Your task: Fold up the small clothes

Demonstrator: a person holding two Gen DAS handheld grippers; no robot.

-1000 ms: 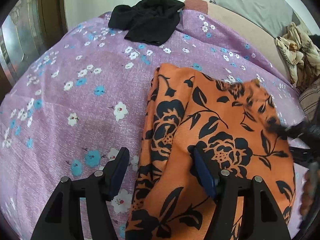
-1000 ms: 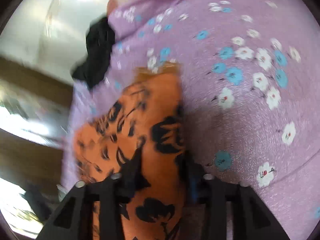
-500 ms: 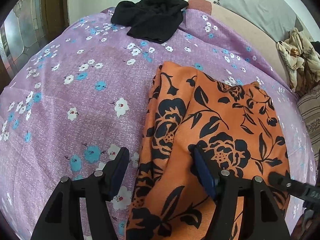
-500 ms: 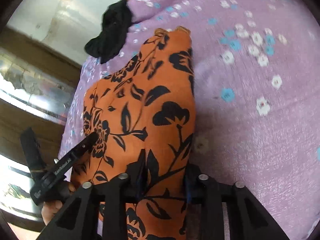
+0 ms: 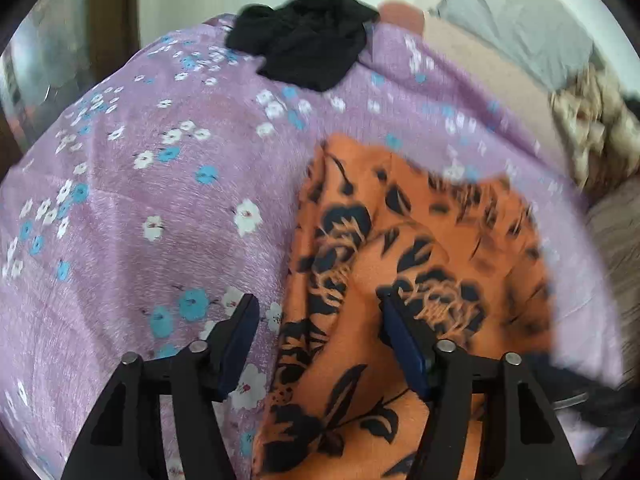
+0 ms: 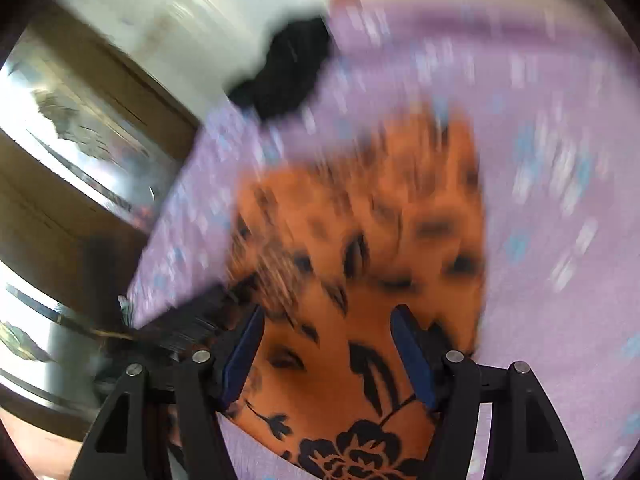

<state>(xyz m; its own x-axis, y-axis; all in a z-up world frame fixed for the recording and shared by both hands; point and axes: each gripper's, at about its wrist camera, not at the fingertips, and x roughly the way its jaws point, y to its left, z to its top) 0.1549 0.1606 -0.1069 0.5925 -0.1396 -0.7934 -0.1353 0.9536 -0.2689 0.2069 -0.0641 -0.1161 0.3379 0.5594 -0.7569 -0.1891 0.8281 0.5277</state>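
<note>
1. At bottom centre of the right wrist view, right gripper (image 6: 326,344) has just been opening; jaws stand apart over the orange cloth (image 6: 360,280), not pinching it.
2. Bottom centre of the left view: left gripper (image 5: 318,332) has been closing a little, open astride the cloth's left edge, nothing held.
3. Cloth lies mid-frame on the purple sheet (image 5: 140,208); black garment (image 5: 308,48) top centre.
4. Advice: square the edges, pinch both layers low before the next fold.

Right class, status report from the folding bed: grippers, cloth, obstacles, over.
Left gripper just closing, right gripper just opening; both open, unpinched. Orange cloth flat on purple sheet. Black garment far off, clear.
</note>
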